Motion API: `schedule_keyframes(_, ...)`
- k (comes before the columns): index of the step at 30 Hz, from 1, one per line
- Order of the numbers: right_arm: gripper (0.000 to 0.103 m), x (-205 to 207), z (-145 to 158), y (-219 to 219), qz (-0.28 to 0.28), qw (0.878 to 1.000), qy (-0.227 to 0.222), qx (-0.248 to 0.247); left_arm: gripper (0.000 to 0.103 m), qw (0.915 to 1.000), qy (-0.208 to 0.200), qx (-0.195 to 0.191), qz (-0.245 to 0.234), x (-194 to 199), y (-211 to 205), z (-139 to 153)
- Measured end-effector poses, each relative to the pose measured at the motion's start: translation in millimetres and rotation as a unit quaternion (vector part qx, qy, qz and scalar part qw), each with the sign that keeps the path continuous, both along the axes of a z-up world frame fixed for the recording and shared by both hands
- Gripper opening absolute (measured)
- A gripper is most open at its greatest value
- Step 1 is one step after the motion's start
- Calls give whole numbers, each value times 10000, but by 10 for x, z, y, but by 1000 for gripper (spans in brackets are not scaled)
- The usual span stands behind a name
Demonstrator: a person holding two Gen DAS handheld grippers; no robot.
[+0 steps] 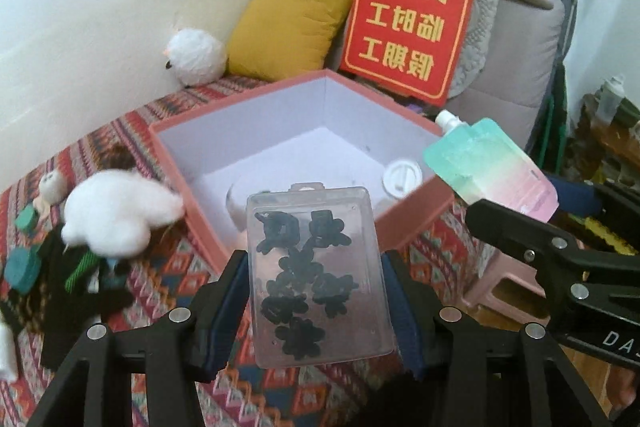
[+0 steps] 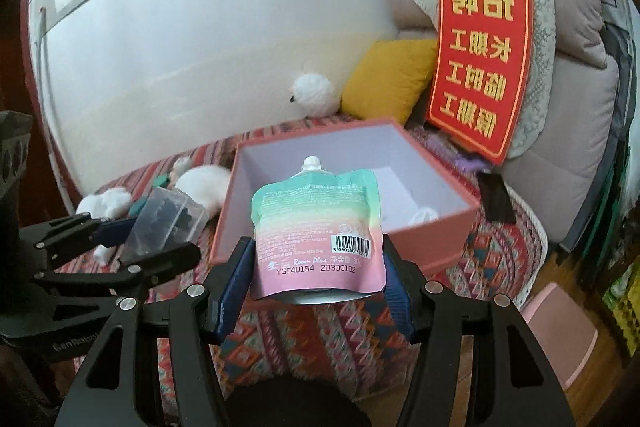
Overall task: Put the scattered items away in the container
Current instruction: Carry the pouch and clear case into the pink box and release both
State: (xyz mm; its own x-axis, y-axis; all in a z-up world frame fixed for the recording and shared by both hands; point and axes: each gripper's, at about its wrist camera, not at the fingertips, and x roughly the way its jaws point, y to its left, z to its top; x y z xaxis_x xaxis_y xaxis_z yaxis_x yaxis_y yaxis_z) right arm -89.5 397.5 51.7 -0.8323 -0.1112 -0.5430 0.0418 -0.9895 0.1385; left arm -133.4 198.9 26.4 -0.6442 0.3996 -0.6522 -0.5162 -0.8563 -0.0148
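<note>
Pouch point(image 2: 318, 231) beside box point(image 2: 432, 251) rim

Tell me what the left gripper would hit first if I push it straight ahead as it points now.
Probably the near wall of the pink box. The left gripper, shut on the clear plastic case, aims at that rim; depth is unclear, so the case might clear it and pass over.
</note>
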Motion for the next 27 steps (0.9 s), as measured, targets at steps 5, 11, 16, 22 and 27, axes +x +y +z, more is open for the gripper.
schedule_keyframes(5,63,-386,49,70,13,10000,58,53,55,10000,-17,14,21,-373,151,-10)
schedule_keyframes(11,63,-878,-54,135,23,10000,-45,31,55,9999,-86,-29,135,-781,279,-102)
schedule_keyframes(16,63,-1249,-252,131,20,9997,-231,-16,55,9994,-215,-113,241,-1053,340,-269)
schedule_keyframes(22,63,-1549,-490,151,-52,9992,-391,-75,55,9987,-380,-206,281,-1291,417,-462)
schedule_keyframes(27,63,-1744,-674,215,-124,9986,-508,-119,55,9982,-454,-292,273,-1438,495,-591)
